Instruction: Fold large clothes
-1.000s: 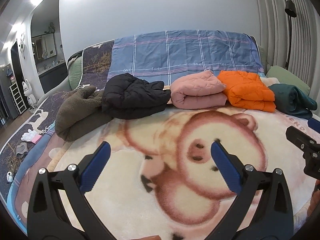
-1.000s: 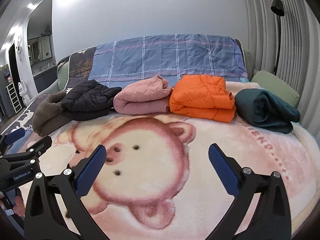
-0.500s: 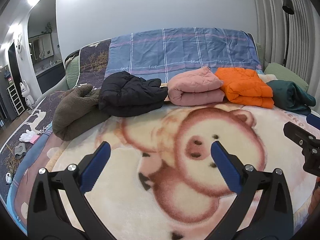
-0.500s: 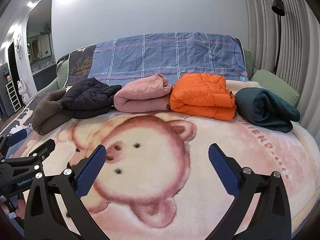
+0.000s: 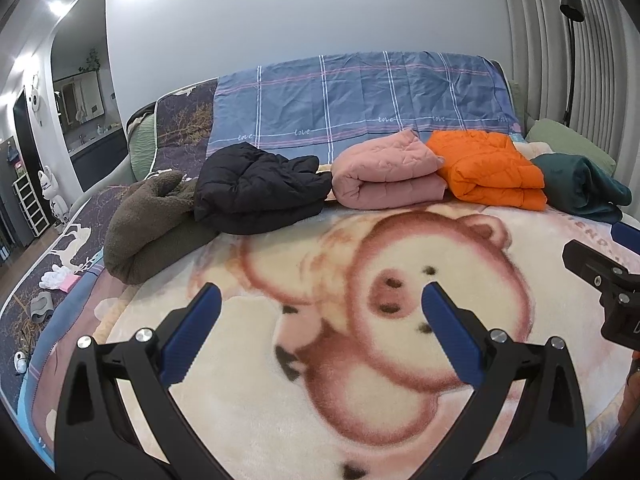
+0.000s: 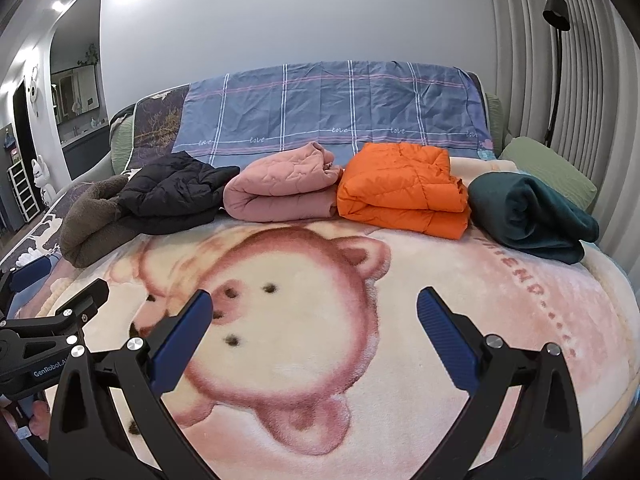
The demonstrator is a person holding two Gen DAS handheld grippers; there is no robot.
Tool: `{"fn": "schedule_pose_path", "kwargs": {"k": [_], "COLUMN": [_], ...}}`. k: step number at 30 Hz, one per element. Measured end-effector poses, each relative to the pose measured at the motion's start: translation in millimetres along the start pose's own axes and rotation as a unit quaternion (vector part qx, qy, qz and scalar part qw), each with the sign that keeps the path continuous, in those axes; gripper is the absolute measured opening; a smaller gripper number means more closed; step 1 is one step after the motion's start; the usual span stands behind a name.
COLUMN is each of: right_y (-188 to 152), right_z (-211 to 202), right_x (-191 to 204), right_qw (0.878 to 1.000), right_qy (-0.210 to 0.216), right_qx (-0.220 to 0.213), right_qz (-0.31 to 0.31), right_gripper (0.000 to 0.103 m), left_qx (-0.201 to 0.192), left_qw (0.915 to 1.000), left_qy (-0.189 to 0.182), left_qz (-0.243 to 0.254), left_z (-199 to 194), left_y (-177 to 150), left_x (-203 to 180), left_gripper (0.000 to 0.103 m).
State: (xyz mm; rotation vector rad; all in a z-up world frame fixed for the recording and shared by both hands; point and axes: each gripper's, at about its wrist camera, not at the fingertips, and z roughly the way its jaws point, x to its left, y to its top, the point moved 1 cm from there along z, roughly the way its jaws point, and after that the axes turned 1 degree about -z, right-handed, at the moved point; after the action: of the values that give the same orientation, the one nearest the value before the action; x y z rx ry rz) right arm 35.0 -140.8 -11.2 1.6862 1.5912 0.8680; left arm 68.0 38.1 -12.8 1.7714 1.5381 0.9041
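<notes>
We see five folded garments in a row along the far edge of the bear blanket (image 6: 320, 344), from brown fleece (image 5: 148, 232) to teal (image 6: 528, 216); left gripper (image 5: 320, 296) and right gripper (image 6: 314, 300) hover above the blanket, jaws apart, empty.

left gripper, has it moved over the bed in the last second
Yes. The left gripper has drifted right: the bear's snout on the blanket, once level with its right finger, now sits between the fingers. Both grippers are open.

Home bedroom.
A bed (image 5: 520, 420) is carrying a plush bear blanket (image 5: 280, 380) and a plaid sheet (image 5: 360, 100); a floor lamp (image 6: 556, 60), a green pillow (image 6: 548, 172) and a wall mirror (image 5: 80, 96) are standing around it.
</notes>
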Motion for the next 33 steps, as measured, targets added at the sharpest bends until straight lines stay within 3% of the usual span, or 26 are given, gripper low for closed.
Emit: {"fn": "schedule_pose_path", "kwargs": {"k": [33], "right_y": [-3.4], "right_z": [9.8], "right_x": [-11.2], "right_qw": [1.000], "right_qy": [-0.013], "right_qx": [0.017], "right_qz": [0.009], "right_gripper": [0.102], "left_qx": [0.003], "left_qw": [0.9999], "left_qy": [0.000], "left_qz": [0.012], "left_z": [1.9], "left_y": [-0.2], "left_x": [-2.7], "left_gripper": [0.101]}}
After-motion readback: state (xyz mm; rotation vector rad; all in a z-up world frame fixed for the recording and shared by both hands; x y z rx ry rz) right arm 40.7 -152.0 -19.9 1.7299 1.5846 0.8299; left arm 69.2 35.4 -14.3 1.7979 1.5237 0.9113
